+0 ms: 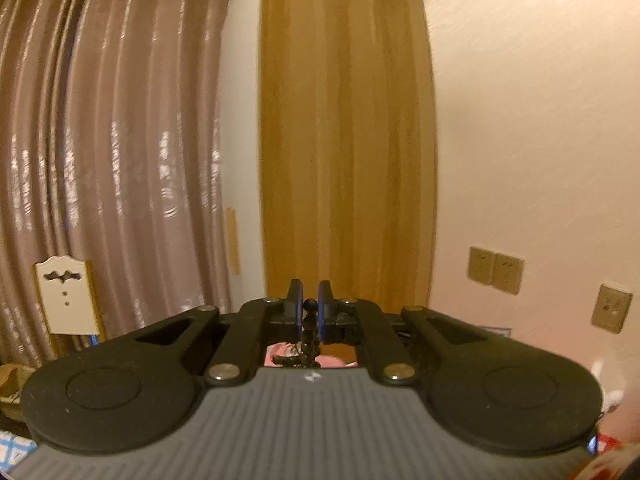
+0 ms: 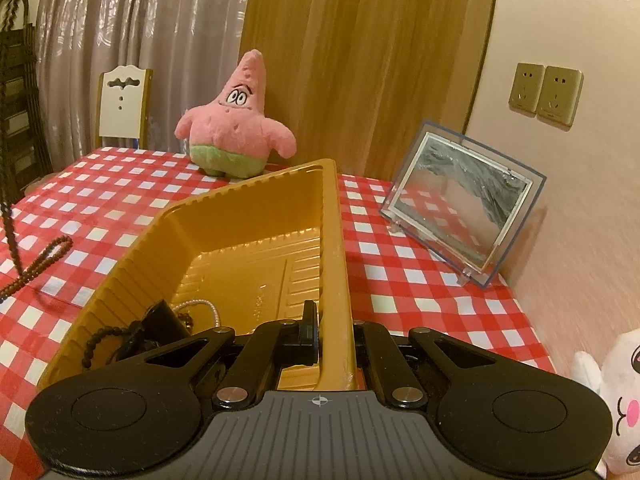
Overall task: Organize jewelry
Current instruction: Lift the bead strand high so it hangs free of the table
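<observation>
right gripper (image 2: pixel 334 336) sits nearest, clamped on the right wall of the gold tray (image 2: pixel 248 216), one finger inside, one outside. red checked tablecloth (image 2: pixel 420 280) spreads beneath it. inside the tray's near left corner lie a dark bead bracelet (image 2: pixel 102 340) and a pearl strand (image 2: pixel 202 303). brown bead necklace (image 2: pixel 36 264) lies on the cloth left of the tray. left gripper (image 1: pixel 310 307) pinches a black bead string (image 1: pixel 309 326), which hangs below its fingers.
</observation>
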Available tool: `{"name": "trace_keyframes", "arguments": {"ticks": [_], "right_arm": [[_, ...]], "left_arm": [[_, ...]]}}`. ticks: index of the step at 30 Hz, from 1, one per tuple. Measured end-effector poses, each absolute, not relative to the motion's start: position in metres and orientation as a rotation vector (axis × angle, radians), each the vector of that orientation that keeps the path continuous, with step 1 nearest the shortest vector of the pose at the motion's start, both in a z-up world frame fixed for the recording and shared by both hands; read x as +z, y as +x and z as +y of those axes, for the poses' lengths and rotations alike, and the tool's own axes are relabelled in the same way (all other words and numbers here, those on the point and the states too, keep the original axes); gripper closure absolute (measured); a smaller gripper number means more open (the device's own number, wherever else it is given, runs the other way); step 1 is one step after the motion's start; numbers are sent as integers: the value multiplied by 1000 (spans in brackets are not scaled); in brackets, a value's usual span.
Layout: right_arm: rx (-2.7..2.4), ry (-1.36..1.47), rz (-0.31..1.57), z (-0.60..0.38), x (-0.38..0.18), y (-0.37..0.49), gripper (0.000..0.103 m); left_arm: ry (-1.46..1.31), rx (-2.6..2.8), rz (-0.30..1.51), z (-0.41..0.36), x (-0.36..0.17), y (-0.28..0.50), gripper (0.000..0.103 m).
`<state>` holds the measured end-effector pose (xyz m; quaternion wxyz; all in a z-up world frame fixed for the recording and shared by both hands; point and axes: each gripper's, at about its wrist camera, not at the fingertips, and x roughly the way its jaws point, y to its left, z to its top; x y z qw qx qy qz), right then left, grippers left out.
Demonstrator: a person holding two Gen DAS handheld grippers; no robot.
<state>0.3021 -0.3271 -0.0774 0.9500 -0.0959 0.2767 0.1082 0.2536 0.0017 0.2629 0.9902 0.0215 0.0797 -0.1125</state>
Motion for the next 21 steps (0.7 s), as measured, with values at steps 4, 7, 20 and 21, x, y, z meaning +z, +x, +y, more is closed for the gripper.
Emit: {"name": "trace_keyframes", "arguments": {"ticks": [4, 7, 20, 21], "right_arm": [[218, -193, 564, -327, -78, 302, 100], [217, -192, 564, -327, -77, 302, 100], [222, -186, 557, -325, -75, 302, 100], [222, -186, 557, -325, -75, 303, 100]], "left_arm": [[37, -283, 137, -12, 273, 254, 97], [28, -330, 124, -24, 277, 255, 97], [0, -484, 119, -81, 271, 276, 97], [-4, -490, 132, -84, 266, 278, 97]]}}
